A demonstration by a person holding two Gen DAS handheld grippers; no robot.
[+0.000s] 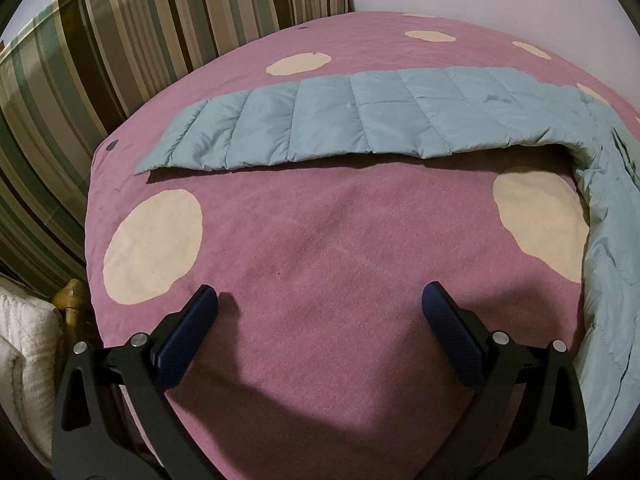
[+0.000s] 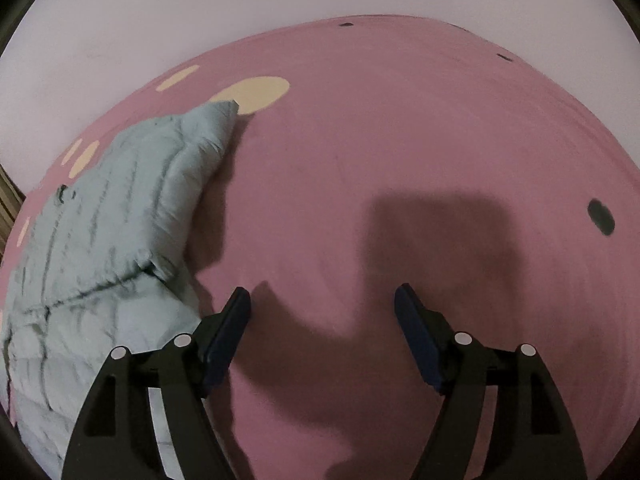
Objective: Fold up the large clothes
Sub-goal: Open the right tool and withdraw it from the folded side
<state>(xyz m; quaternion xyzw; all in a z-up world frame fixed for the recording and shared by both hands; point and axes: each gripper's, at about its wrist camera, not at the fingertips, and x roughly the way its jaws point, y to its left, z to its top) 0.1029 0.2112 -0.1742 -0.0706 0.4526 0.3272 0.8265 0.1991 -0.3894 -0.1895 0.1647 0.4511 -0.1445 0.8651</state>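
A pale blue quilted jacket (image 1: pixel 360 120) lies on a pink bedspread (image 1: pixel 320 248) with cream dots. In the left wrist view one long quilted part stretches flat across the far side, and the rest runs down the right edge. My left gripper (image 1: pixel 320 300) hovers open over bare pink cloth, well short of the jacket, nothing between its fingers. In the right wrist view the jacket (image 2: pixel 112 240) is bunched at the left. My right gripper (image 2: pixel 322 300) stands open over bare bedspread; its left finger (image 2: pixel 228 332) is just beside the jacket's edge, and nothing is gripped.
A striped green and brown cushion (image 1: pixel 120 60) stands behind the bed at the left. A wooden post (image 1: pixel 72 300) and white padded fabric (image 1: pixel 24 352) sit at the bed's left edge. A pale wall (image 2: pixel 200 12) backs the bed. A dark spot (image 2: pixel 600 216) marks the bedspread at right.
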